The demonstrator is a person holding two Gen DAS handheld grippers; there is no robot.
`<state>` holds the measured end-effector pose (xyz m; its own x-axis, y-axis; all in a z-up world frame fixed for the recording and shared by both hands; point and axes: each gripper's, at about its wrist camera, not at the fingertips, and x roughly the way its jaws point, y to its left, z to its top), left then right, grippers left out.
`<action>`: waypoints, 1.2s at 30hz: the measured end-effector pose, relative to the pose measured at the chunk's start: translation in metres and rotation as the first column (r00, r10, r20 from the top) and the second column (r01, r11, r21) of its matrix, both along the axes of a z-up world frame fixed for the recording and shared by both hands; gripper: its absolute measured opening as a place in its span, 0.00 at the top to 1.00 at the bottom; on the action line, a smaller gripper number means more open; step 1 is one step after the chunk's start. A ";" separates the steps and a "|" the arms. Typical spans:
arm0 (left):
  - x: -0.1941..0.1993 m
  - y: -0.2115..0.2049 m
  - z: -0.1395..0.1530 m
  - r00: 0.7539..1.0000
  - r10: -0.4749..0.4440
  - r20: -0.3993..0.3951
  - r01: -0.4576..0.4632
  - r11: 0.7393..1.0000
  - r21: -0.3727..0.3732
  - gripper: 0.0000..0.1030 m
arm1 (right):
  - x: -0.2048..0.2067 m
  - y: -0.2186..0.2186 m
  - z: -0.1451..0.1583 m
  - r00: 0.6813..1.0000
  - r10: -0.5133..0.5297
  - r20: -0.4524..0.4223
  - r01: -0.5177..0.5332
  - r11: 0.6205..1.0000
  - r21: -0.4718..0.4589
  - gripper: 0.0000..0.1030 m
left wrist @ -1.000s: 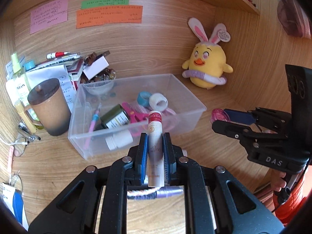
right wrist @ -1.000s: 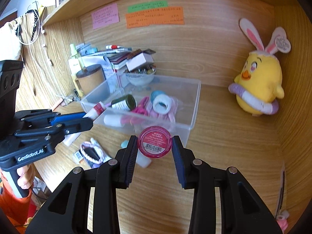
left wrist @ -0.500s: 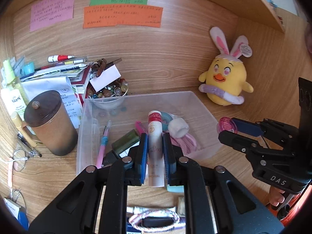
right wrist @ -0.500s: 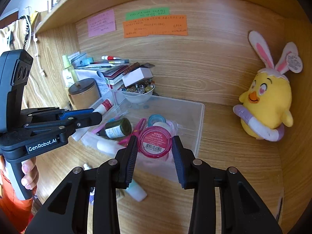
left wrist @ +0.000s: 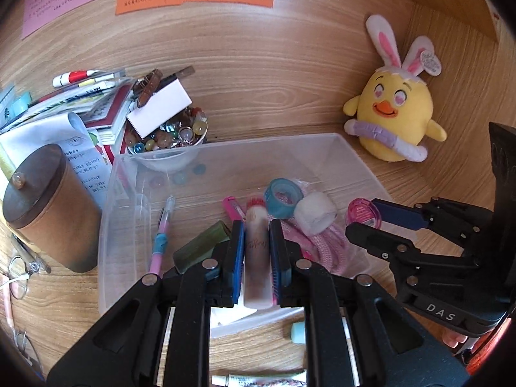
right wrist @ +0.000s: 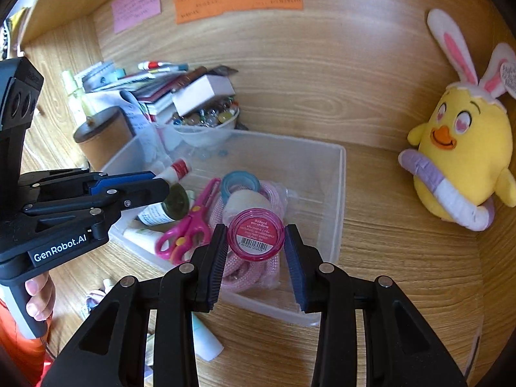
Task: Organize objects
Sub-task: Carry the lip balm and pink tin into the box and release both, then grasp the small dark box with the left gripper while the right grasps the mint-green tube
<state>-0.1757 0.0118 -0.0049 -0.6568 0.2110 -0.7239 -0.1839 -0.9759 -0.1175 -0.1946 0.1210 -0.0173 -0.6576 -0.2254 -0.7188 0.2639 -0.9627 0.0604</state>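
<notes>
My left gripper (left wrist: pixel 257 225) is shut on a white tube with a red cap (left wrist: pixel 257 251) and holds it over the clear plastic bin (left wrist: pixel 354 158). The tube's cap end also shows in the right wrist view (right wrist: pixel 175 169). My right gripper (right wrist: pixel 254 242) is shut on a round pink jar (right wrist: pixel 255 233) and holds it above the bin's right half (right wrist: pixel 338 193). The jar also shows in the left wrist view (left wrist: pixel 363 213). In the bin lie pink scissors (right wrist: pixel 187 229), a green bottle (right wrist: pixel 167 206), a blue tape ring (left wrist: pixel 282 198), a white roll (left wrist: pixel 315 214), pink cord (right wrist: pixel 245 271) and a pen (left wrist: pixel 161 238).
A brown lidded canister (left wrist: pixel 48 206) stands left of the bin. A bowl of beads (left wrist: pixel 167 142) and stacked books and papers (left wrist: pixel 87 103) sit behind it. A yellow plush chick (right wrist: pixel 464 161) sits at the right wall. Small tubes (right wrist: pixel 203 338) lie on the desk before the bin.
Both grippers have moved forward and now hang over the bin with their objects still held. The tube has tipped lower toward the bin's contents.
</notes>
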 end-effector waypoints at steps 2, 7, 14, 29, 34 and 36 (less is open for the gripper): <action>-0.002 0.000 -0.003 1.000 -0.002 0.014 0.002 1.000 0.003 0.86 | -0.003 0.001 -0.003 1.000 -0.002 0.012 0.002 1.000 -0.009 0.68; -0.001 -0.005 -0.001 1.000 -0.004 0.016 0.004 1.000 0.027 0.86 | -0.005 0.002 -0.005 1.000 -0.011 0.024 0.011 1.000 -0.020 0.68; 0.011 -0.009 0.012 1.000 0.005 -0.021 -0.005 1.000 0.028 0.70 | 0.008 -0.003 0.007 1.000 0.010 -0.012 -0.010 1.000 -0.009 0.58; 0.071 -0.032 0.031 0.989 0.077 -0.124 -0.080 0.997 -0.014 0.13 | 0.064 -0.011 0.021 0.994 0.058 -0.087 -0.057 0.998 0.017 0.35; 0.090 -0.042 0.017 0.992 0.088 -0.086 -0.092 0.995 -0.044 0.12 | 0.075 -0.015 0.002 0.996 0.077 -0.048 -0.076 0.997 0.035 0.35; 0.097 -0.045 0.010 0.994 0.091 -0.066 -0.094 0.994 -0.059 0.12 | 0.076 -0.017 -0.008 0.996 0.083 -0.025 -0.082 0.996 0.043 0.35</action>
<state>-0.0785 -0.0328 0.0049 -0.7164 0.1029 -0.6900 -0.0977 -0.9941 -0.0468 -0.1189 0.1043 -0.0254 -0.6570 -0.2497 -0.7113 0.3435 -0.9391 0.0124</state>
